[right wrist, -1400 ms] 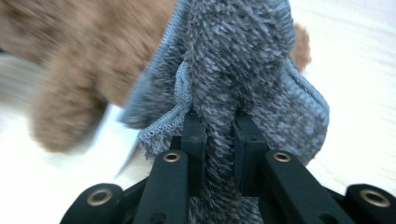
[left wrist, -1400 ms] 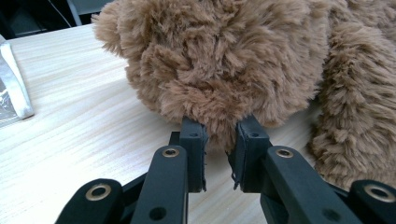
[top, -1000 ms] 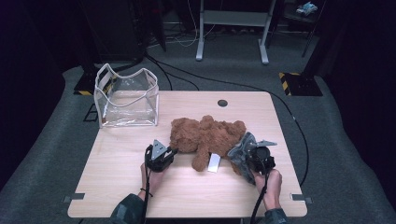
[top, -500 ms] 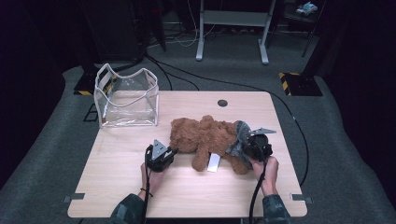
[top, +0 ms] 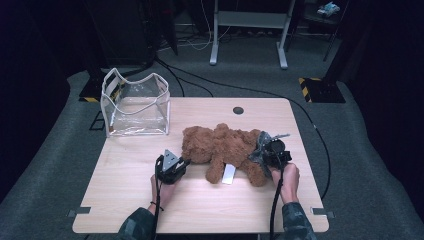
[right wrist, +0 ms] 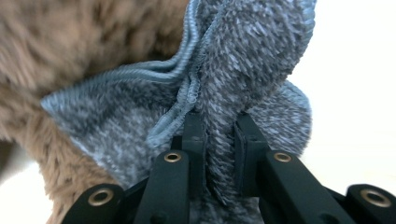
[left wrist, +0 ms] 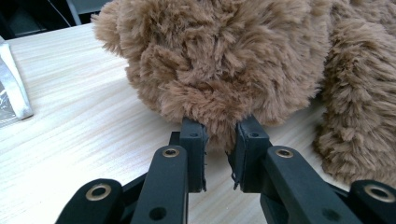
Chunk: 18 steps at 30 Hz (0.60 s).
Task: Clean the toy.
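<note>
Left gripper (left wrist: 219, 149) pinches a tuft of the brown teddy bear (top: 225, 147) at its left end, likely to pin it in place. Right gripper (right wrist: 219, 140) is clamped on a fold of grey cloth (right wrist: 243, 65) bunched against the bear's right end, probably to work it over the fur. Bear lies mid-table (top: 125, 200), white tag (top: 228, 174) on its near side. Clear bag (top: 134, 104) sits far left, well apart. Open wood near and left; right edge is near the right gripper.
</note>
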### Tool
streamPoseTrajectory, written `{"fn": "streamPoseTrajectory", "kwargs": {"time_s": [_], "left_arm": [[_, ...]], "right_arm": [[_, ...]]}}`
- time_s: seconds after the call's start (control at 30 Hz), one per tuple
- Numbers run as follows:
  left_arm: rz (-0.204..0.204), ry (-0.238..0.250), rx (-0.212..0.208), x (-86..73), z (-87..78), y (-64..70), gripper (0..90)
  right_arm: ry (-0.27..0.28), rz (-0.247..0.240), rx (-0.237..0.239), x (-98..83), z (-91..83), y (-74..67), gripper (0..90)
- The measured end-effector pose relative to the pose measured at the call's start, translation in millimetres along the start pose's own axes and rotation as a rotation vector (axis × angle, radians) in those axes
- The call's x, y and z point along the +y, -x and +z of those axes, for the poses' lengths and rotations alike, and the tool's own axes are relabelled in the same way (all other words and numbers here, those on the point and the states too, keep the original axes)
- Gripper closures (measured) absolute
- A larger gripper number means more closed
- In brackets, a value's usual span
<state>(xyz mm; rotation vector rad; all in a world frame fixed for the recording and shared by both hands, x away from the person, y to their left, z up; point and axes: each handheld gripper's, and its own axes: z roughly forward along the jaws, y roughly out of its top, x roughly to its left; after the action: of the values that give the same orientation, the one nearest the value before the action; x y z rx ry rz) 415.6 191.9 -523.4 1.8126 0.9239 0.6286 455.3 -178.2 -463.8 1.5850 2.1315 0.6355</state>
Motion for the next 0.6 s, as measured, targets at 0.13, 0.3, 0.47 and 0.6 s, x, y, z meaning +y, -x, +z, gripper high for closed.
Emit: {"fn": "streamPoseTrajectory", "kwargs": {"time_s": [0.13,0.3,0.47,0.6], "left_arm": [[-0.002,0.010,0.007,-0.4,0.8,0.5,76.5],[-0.003,0.008,0.007,-0.3,0.7,0.4,76.5],[0.000,-0.002,-0.001,0.1,0.1,-0.3,76.5],[0.000,-0.002,-0.002,0.1,0.1,-0.4,76.5]], "right_arm": [[0.114,0.028,0.013,6.0,-14.9,1.7,77.5],[0.194,0.009,0.046,18.1,-17.7,-4.7,77.5],[0.148,0.008,0.059,23.2,4.4,-7.0,77.5],[0.086,0.013,0.002,23.5,19.3,0.4,77.5]]}}
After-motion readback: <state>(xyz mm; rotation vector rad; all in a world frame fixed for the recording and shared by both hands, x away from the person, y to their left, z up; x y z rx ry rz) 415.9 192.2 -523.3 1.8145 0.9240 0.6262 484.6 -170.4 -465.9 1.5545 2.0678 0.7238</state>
